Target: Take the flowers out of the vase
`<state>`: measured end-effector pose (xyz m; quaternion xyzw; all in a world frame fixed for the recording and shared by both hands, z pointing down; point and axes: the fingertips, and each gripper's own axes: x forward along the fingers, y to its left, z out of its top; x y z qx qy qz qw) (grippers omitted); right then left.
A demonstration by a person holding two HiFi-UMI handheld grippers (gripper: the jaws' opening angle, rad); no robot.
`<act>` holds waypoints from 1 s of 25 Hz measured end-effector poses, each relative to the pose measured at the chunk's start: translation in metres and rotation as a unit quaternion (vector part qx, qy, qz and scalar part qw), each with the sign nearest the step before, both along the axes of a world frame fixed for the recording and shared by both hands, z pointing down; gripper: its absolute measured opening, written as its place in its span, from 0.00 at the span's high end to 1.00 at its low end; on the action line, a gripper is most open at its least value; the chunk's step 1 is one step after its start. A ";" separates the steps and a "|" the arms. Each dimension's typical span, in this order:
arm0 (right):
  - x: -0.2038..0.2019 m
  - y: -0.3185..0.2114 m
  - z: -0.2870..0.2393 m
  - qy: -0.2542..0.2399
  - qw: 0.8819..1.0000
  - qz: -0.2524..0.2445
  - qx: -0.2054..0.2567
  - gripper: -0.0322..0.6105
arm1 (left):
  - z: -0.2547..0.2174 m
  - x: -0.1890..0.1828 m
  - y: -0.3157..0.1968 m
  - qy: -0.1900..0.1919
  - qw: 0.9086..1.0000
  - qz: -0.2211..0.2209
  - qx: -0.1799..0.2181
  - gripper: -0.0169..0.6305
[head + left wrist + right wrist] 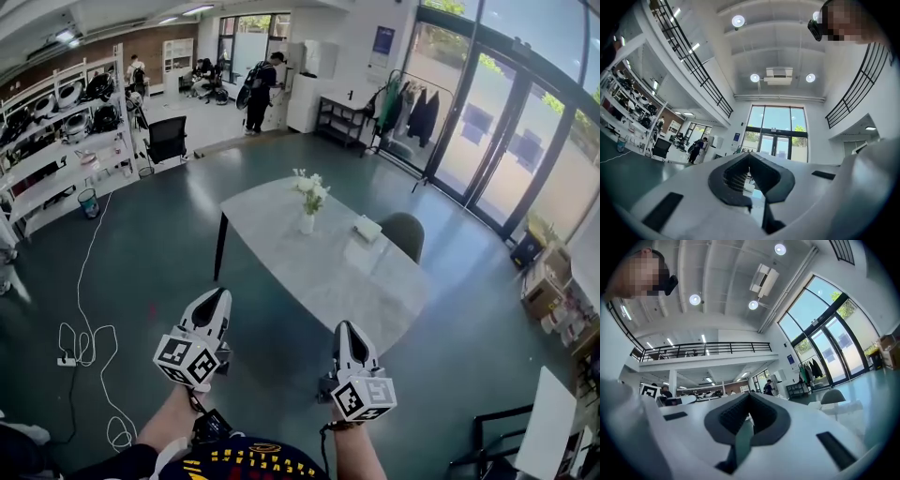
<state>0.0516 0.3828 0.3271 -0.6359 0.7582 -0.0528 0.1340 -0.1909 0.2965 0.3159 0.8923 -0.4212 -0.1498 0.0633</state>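
Note:
On the far part of a pale oval table (pixel 328 272) stands a small white vase (pixel 307 224) holding white flowers (pixel 309 188), seen in the head view. Both grippers hang in the air well short of the table's near end, far from the vase. My left gripper (pixel 221 295) is shut, its jaws meeting at the tip (pixel 749 157) with nothing between them. Beside it, my right gripper (pixel 343 327) is also shut and empty (pixel 750 398). The jaws hide the vase in both gripper views.
A white folded item (pixel 367 228) lies on the table right of the vase. A green chair (pixel 405 233) stands at the table's far right side. White cables (pixel 89 349) trail on the floor at left, below shelving (pixel 56 141). A person (pixel 261 89) stands far back.

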 end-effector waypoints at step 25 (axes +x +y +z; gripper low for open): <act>-0.085 -0.025 0.017 0.065 0.998 0.011 -0.021 0.94 | 0.001 -0.038 -0.009 -0.036 0.995 0.065 0.065 0.97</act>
